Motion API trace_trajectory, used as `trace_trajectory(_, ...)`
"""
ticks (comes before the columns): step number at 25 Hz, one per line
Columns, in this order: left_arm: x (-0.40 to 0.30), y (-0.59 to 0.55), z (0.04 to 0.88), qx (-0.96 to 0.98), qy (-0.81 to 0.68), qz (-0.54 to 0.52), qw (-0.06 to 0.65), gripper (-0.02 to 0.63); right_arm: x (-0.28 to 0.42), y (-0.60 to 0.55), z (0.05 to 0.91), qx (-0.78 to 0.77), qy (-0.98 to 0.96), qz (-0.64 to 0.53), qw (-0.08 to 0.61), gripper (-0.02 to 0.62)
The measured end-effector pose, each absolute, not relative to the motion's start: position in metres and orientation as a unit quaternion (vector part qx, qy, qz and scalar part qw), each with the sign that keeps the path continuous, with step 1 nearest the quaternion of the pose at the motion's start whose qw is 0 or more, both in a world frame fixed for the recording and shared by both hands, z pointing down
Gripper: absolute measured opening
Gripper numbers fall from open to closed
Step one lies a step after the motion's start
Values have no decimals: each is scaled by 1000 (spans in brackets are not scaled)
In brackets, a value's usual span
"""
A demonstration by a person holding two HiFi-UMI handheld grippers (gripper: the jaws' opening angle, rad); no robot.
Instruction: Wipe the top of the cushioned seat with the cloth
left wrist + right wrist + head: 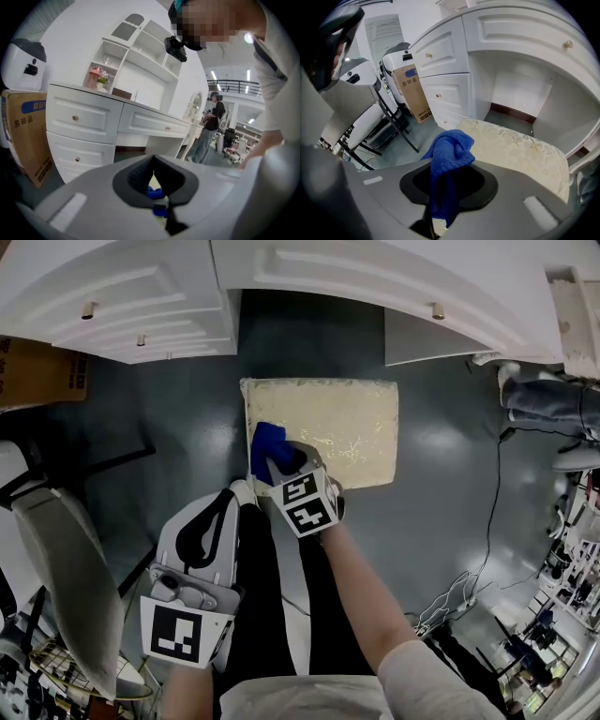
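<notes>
Right hand-held gripper: grey moulded plastic with black pads, jaws pinched on the one cloth, blue and nubby like terry, bunched into a soft lump above the pads. Cloth over the near left part of the cushioned seat, contact with the fabric not clear. Left hand-held gripper: same grey shell, jaws drawn together to a thin slit, nothing gripped, held low beside the person's legs and apart from the seat. Two grippers in all, each with one marker cube of black-and-white squares. One seat only: rectangular with rounded corners, padded, cream fabric with a faint leafy pattern and a slight sheen, standing on the dark grey floor before a white dresser. Three small round brass knobs on its panelled drawers in the head view. One brown cardboard box at the left, beside the drawers.
</notes>
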State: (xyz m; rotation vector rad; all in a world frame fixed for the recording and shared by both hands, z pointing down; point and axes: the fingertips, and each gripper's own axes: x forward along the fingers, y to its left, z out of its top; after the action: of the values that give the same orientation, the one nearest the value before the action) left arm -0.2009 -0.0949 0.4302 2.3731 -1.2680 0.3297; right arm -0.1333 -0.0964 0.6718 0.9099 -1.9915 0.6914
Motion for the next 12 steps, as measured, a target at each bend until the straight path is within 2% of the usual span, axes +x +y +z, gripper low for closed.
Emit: trace_trajectory(12, -138, -81, 428, 861, -442, 136, 214, -2, -45, -89, 673, 387, -773, 287, 413, 94)
